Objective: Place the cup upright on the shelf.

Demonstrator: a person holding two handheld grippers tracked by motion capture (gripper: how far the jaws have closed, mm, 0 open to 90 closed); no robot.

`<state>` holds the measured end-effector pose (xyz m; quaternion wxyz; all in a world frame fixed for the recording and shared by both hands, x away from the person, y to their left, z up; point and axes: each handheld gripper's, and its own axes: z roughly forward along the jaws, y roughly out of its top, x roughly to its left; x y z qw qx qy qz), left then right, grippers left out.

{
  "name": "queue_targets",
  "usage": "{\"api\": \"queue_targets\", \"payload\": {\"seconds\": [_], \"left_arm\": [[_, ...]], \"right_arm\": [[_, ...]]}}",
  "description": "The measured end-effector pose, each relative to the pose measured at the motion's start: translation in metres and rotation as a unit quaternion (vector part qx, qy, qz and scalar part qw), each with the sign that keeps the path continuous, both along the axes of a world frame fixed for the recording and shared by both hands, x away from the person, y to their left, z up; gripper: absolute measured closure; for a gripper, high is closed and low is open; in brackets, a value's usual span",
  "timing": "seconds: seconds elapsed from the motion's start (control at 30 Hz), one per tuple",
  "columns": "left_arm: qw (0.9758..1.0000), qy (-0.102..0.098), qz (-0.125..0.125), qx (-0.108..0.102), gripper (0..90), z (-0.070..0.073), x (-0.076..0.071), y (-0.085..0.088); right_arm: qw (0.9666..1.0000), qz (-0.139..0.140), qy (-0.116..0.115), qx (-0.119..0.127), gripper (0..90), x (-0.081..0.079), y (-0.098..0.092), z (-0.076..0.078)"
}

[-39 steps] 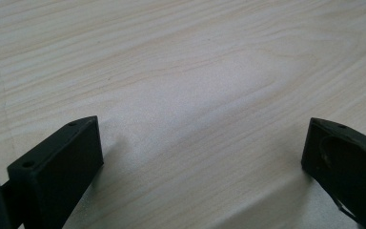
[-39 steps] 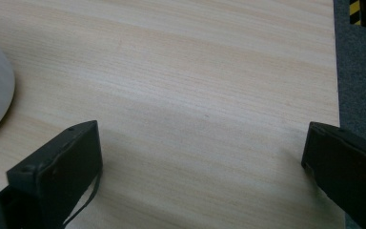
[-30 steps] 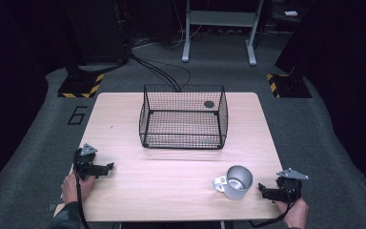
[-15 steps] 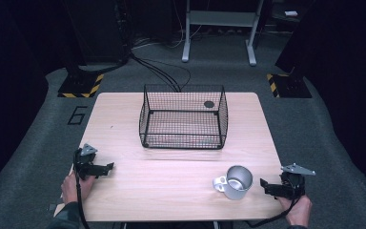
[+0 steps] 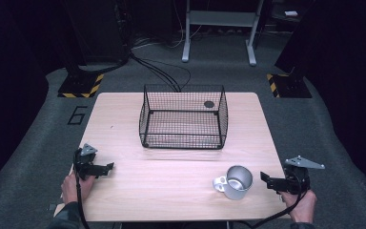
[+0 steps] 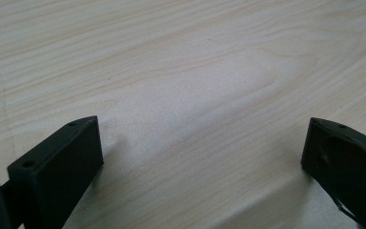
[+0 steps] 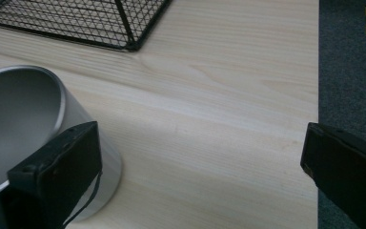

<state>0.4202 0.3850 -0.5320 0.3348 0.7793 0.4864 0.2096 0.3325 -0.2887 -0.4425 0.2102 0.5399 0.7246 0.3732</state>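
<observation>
- Two tongs sit at the near edge of a pale wooden counter [image 5: 171, 162], one in each of the person's hands.
- Left tongs [image 5: 106, 168] are held low over the near-left part of the counter, jaws pointing right; in the left gripper view [image 6: 202, 157] the two black jaws stand wide apart over bare wood, released and gripping nothing.
- Right tongs [image 5: 263, 177] are at the counter's near-right edge, jaws pointing left toward a metal mug [image 5: 236, 182].
- In the right gripper view [image 7: 202, 157] those jaws are also spread wide and hold nothing; the left-hand jaw overlaps the mug [image 7: 24, 114] in the picture, while the other jaw is out past the counter's edge, over the grey floor [image 7: 352, 67].
- From the high view, the mug stands upright in the near-right part of the counter, its handle turned left, away from the right tongs, which are near it; whether a jaw touches it cannot be told.
- The mug is well apart from the left tongs.
- One black wire basket [image 5: 183, 119] sits in the middle of the counter toward the far side, beyond the mug; its near corner appears in the right gripper view [image 7: 124, 28].
</observation>
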Motion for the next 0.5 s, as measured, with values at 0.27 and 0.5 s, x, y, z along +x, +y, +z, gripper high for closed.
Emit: {"api": "queue_targets", "payload": {"seconds": [0.27, 0.5], "left_arm": [[1.0, 0.0, 0.0, 0.0, 0.1, 0.0, 0.0, 0.0], [1.0, 0.0, 0.0, 0.0, 0.1, 0.0, 0.0, 0.0]], "right_arm": [[0.9994, 0.03, -0.012, 0.013, 0.0, -0.006, 0.014, 0.021], [0.9981, 0.057, -0.014, 0.016, 0.0, -0.008, 0.03, 0.027]]}}
